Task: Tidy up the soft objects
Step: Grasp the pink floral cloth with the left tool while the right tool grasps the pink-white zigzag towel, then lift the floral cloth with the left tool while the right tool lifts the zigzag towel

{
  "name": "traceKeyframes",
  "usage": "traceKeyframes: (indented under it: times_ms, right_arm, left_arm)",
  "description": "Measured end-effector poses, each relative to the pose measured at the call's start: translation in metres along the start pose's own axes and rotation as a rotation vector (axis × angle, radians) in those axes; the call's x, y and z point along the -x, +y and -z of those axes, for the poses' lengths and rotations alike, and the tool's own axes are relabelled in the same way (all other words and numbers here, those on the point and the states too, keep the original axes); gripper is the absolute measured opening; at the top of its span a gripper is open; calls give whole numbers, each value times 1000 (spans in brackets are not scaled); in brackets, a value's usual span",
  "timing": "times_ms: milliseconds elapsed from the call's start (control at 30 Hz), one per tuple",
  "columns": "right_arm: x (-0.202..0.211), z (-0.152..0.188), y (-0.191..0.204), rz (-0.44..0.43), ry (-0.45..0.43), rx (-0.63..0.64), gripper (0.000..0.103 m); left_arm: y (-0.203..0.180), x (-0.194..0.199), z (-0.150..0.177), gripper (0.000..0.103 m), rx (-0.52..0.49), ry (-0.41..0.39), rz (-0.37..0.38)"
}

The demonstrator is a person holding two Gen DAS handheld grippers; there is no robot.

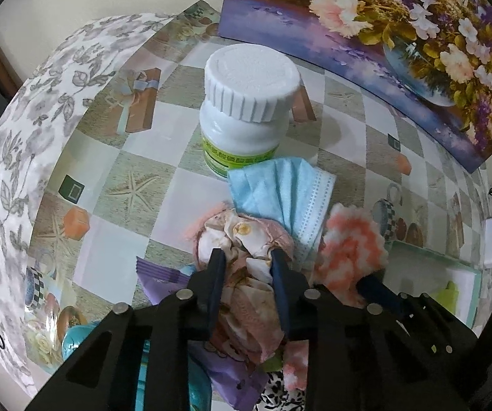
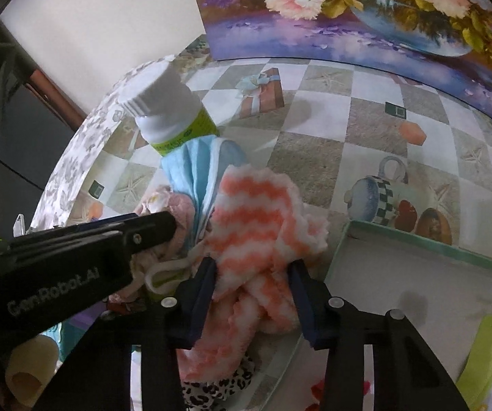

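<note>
**Mei:** Nearest the lens in the left wrist view, the left gripper (image 1: 247, 257) has its blue fingers (image 1: 216, 282) narrowed around a crumpled pink cloth (image 1: 256, 304) with a cream, stained patch. Both pads press into the folds, so it is clenched on that cloth.

**Tom:** And the other one?

**Mei:** The right gripper (image 2: 254, 267) stands about half open, with a fluffy orange-and-white cloth (image 2: 249, 229) bunched between its fingers (image 2: 202, 294). The pads bite into the pile on both sides, so it grasps that cloth.

**Tom:** Where do the cloths lie?

**Mei:** Both sit in one heap on the table (image 1: 163, 178), a checked oilcloth, toward its near edge. A blue face mask (image 1: 283, 191) lies just behind the pink cloth and touches it. A white bottle (image 1: 246, 102) with a ribbed cap stands upright just behind the mask.

**Tom:** Anything beside the heap?

**Mei:** A shallow green-edged box (image 2: 427, 243) lies to the right, near the table's right edge, with a lime-green piece (image 2: 489, 352) inside. A purple wrapper (image 1: 163, 274) and a leopard-print cloth (image 2: 211, 390) poke out under the heap. A flower painting (image 1: 383, 34) leans along the far edge.
</note>
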State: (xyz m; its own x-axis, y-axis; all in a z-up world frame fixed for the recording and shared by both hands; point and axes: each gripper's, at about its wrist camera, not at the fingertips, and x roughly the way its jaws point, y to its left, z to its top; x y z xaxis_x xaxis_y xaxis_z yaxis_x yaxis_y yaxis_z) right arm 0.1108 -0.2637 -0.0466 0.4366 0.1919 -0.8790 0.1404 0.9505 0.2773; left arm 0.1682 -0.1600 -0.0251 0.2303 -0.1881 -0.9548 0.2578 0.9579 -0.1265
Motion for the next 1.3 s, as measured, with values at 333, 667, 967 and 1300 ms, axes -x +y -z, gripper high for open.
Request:
traceKeyframes:
  times_ms: [333, 667, 967, 1300]
  right_arm:
    - [1, 0, 1, 15, -31, 21, 19]
    - [13, -3, -1, -6, -62, 8, 13]
    - [34, -10, -7, -30, -105, -18, 12]
    - [98, -21, -6, -68, -252, -36, 12]
  left_arm:
    - [12, 5, -1, 18, 53, -9, 8]
    - [18, 21, -5, 17, 86, -48, 24]
    - [22, 44, -9, 16, 104, -110, 48]
    - [21, 88, -12, 15, 112, -211, 83]
